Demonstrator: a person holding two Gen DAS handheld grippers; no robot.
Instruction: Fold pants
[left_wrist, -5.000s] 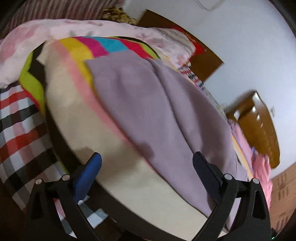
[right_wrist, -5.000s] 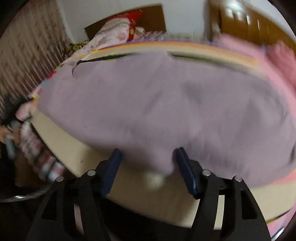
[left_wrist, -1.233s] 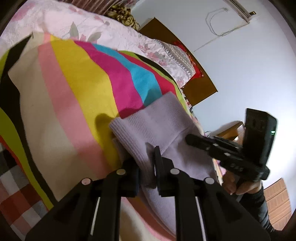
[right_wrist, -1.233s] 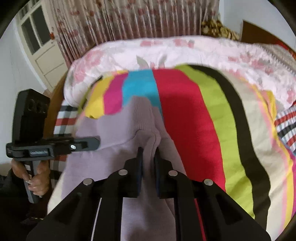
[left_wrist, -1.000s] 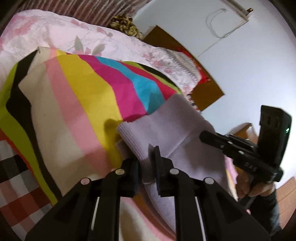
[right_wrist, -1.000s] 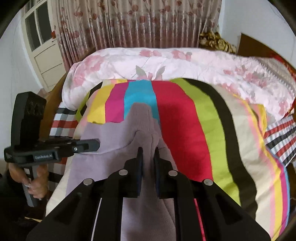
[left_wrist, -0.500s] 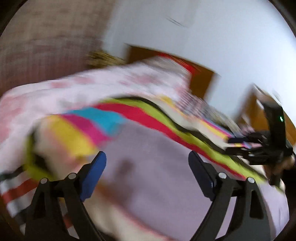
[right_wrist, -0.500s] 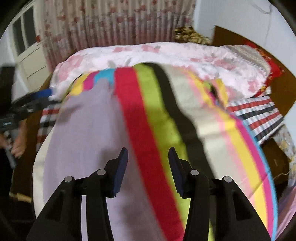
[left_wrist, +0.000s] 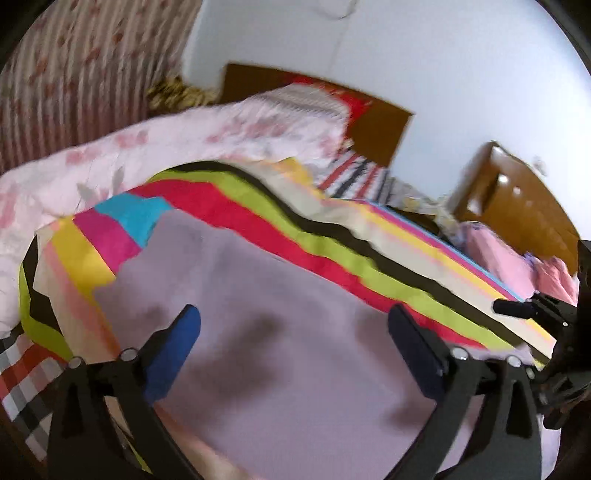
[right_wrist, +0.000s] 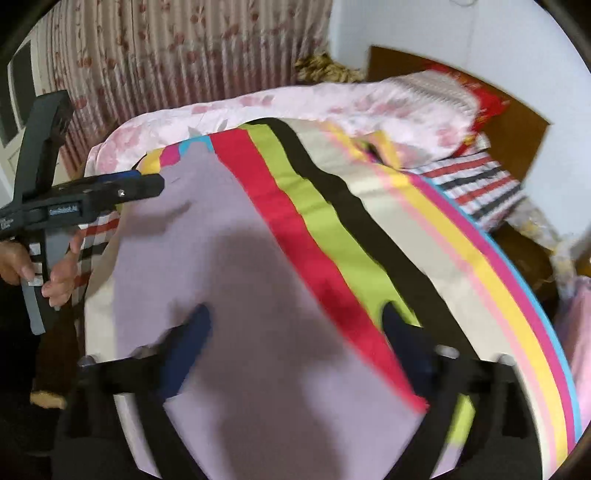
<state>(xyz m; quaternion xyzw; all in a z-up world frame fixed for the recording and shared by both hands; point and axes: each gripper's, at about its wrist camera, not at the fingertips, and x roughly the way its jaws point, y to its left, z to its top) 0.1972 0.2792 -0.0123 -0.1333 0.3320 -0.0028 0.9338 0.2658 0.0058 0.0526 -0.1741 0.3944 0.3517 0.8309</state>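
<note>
The lilac pants (left_wrist: 280, 332) lie flat on a striped multicolour blanket (left_wrist: 332, 258) on the bed; they also show in the right wrist view (right_wrist: 229, 280). My left gripper (left_wrist: 291, 332) is open and empty, held above the pants. My right gripper (right_wrist: 295, 328) is open and empty, above the pants' right edge. The right gripper's tip shows at the right edge of the left wrist view (left_wrist: 532, 308). The left gripper shows in the right wrist view (right_wrist: 92, 195), held in a hand at the pants' far left corner.
A pink floral quilt (right_wrist: 295, 107) lies along the far side of the bed. A wooden headboard (left_wrist: 373, 122) and a wooden cabinet (left_wrist: 517, 199) stand by the white wall. A checked cloth (left_wrist: 22, 373) hangs at the left. Curtains (right_wrist: 177, 51) hang behind.
Both grippers have let go of the pants' end, opened wide and pulled back. The pants now lie flat on the blanket.
</note>
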